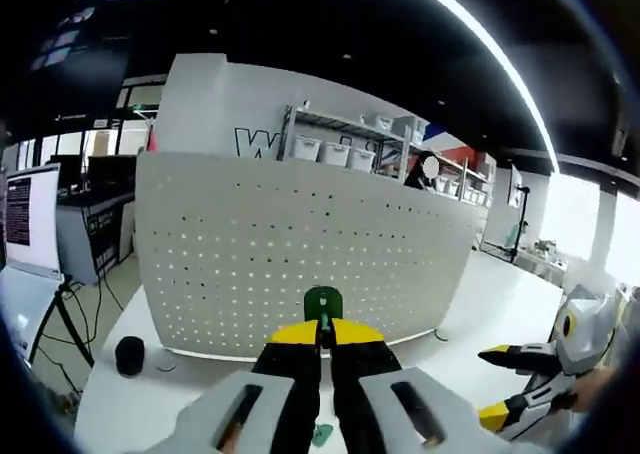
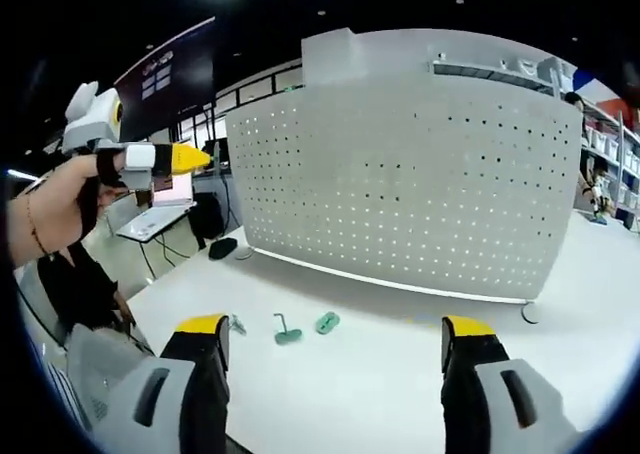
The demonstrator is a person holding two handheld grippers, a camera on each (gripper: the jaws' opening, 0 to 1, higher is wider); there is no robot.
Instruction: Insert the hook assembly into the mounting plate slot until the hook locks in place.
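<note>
In the left gripper view my left gripper [image 1: 322, 339] rises from the bottom centre with its yellow-tipped jaws drawn together on a green hook [image 1: 323, 303], whose rounded green head stands up just above the jaw tips. Right behind it, across the middle of the frame, stands the white perforated mounting plate [image 1: 300, 244], upright on the white table [image 1: 480, 304]. I cannot tell whether the hook touches the plate. A small teal piece [image 1: 321, 434] lies on the table at the bottom centre, partly hidden between the jaw bodies. A black round object [image 1: 130, 355] sits on the table at lower left, near the plate's left end. At the lower right edge I see my right gripper [image 1: 510, 384], its jaws spread apart.

In the right gripper view the right gripper [image 2: 335, 336] shows wide open at the bottom, nothing between its jaws. Ahead of it on the table [image 2: 400, 374], in the lower centre, lie two teal hook parts [image 2: 305, 326] side by side, with a small pale piece [image 2: 238, 325] just to their left. The mounting plate [image 2: 420, 184] fills the centre and right. At the upper left, the person's hand [image 2: 50, 214] holds the left gripper [image 2: 190, 158], well away from the plate's left edge.
</note>
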